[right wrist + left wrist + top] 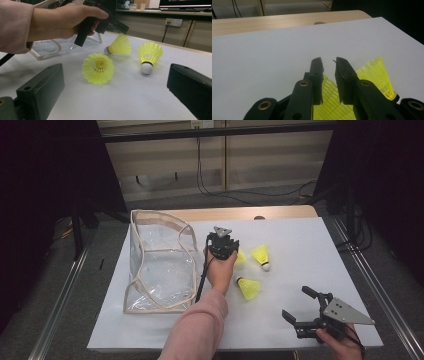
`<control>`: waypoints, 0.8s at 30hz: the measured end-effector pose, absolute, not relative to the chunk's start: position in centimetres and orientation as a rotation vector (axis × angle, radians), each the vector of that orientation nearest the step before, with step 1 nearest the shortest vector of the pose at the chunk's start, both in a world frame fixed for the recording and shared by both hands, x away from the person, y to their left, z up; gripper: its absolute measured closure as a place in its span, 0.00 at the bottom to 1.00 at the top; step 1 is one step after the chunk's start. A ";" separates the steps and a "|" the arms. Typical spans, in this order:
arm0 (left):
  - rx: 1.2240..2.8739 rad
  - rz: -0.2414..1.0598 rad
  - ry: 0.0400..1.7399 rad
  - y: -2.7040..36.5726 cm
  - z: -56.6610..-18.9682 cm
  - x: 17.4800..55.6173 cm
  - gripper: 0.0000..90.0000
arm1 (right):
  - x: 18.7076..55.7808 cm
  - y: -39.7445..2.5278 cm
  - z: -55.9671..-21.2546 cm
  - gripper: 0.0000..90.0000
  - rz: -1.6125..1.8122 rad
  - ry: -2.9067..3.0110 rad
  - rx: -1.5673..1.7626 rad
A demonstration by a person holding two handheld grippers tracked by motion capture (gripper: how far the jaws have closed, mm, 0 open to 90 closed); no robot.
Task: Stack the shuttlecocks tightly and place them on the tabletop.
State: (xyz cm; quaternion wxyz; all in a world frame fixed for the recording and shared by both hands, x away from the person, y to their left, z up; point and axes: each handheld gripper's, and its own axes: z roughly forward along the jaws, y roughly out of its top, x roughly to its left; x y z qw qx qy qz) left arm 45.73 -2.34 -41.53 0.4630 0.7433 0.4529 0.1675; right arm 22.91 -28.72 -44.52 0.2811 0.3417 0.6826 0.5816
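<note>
A white sheet [300,240] covers most of the table [240,213], whose pale wood shows as a strip along the far edge. Beyond it lie grey floor, trailing black cables and light wooden wall panels; dark curtains close in both sides. In the right gripper view a wall socket [173,22] sits on the panelling behind the table.

A clear bag with cream trim [160,262] stands open on the sheet's left part. Three yellow shuttlecocks lie near the middle. The left tongs [226,249] reach over the farthest-left shuttlecock [329,100], their jaws narrowed to a small gap just above its skirt, not yet gripping it. A second shuttlecock [262,256] lies just right of it, a third [248,288] nearer the person.

The right tongs [297,306] hover over the near right corner, jaws spread wide and holding nothing.
</note>
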 end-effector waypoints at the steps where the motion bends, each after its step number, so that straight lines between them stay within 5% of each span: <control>1: 1.820 0.407 1.116 -2.5 -41.6 45.7 0.85 | 22.9 -28.7 -44.5 0.01 1.560 1.829 0.915; 15: 1.870 0.425 1.112 -2.3 -42.0 46.3 0.94 | 22.9 -28.7 -44.5 0.01 1.563 1.826 0.914; 20: 1.868 0.459 1.161 -1.7 -41.8 46.8 0.88 | 22.9 -28.7 -44.5 0.01 1.559 1.827 0.918; 24: 1.881 0.469 1.174 -1.4 -42.1 47.1 0.92 | 22.9 -28.7 -44.5 0.01 1.560 1.827 0.916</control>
